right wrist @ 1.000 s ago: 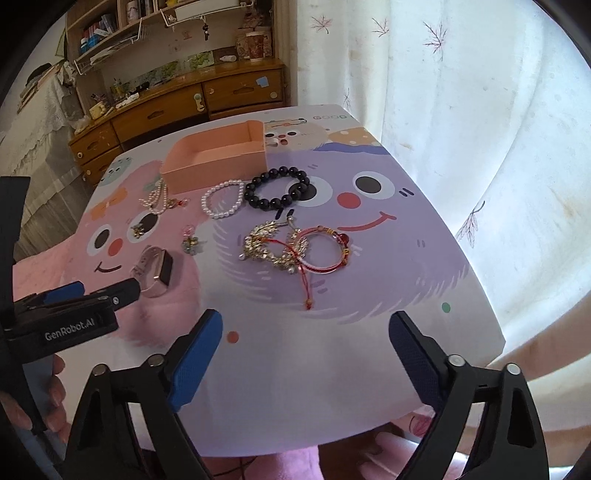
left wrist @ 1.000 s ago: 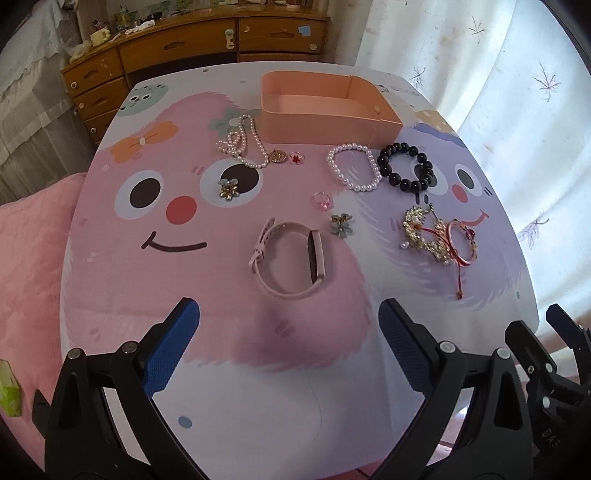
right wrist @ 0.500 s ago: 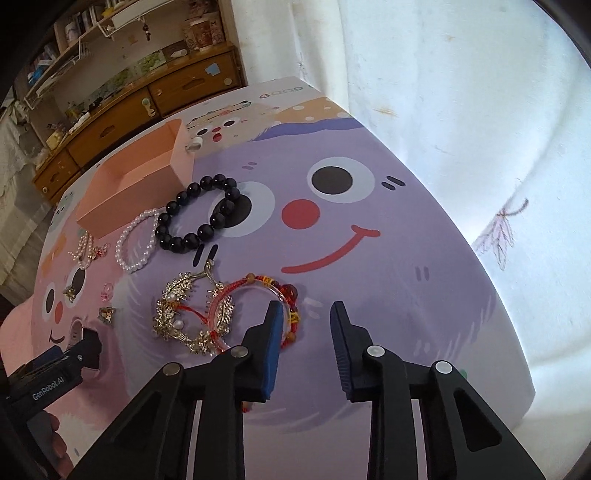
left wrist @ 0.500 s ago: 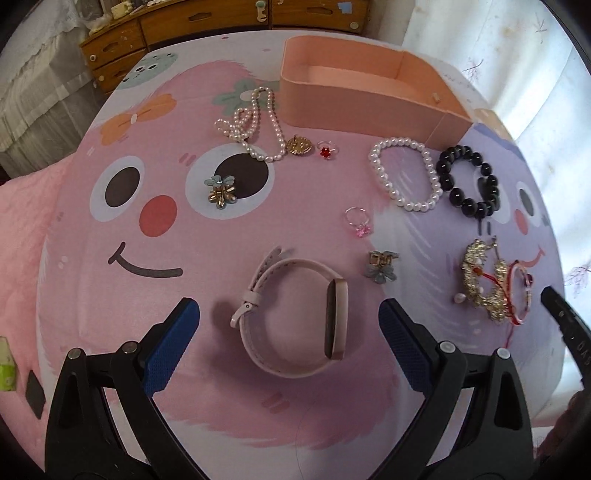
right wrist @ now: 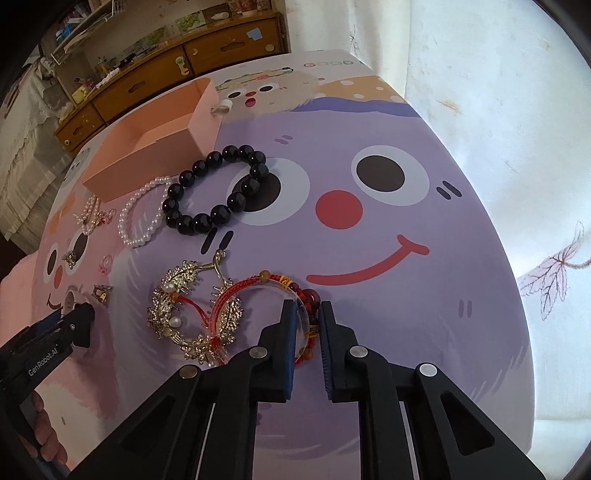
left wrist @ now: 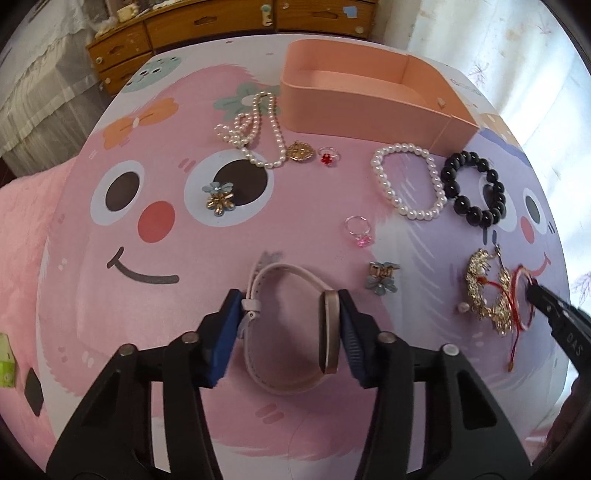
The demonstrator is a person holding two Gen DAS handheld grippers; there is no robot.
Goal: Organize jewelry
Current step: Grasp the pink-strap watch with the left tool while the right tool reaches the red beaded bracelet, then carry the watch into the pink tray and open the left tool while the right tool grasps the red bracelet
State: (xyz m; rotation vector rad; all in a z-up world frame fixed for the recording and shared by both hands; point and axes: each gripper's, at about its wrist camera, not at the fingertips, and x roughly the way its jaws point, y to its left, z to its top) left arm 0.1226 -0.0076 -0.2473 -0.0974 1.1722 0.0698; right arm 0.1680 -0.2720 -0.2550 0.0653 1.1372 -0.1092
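My left gripper [left wrist: 288, 306] has closed around the pink watch [left wrist: 328, 325]; its pads touch the strap on the left and the watch body on the right, and the watch lies on the table. My right gripper [right wrist: 307, 328] is closed on the rim of the red string bracelet [right wrist: 258, 284], which overlaps a gold hairpin [right wrist: 177, 299]. A peach open box [left wrist: 365, 99] stands at the back of the table. A black bead bracelet [right wrist: 218, 188], a white pearl bracelet [left wrist: 408, 181] and a pearl necklace [left wrist: 255, 129] lie in front of it.
Two rings [left wrist: 358, 230], a gold pendant [left wrist: 300, 150] and two flower clips [left wrist: 219, 197] are scattered on the cartoon tablecloth [right wrist: 388, 258]. A wooden dresser [left wrist: 221, 22] stands behind. A white curtain [right wrist: 498, 110] hangs to the right. A pink bed [left wrist: 22, 229] lies on the left.
Both grippers moved forward and down and narrowed. The left one went from wide open to closed around the watch; the right one came onto the red bracelet's rim.
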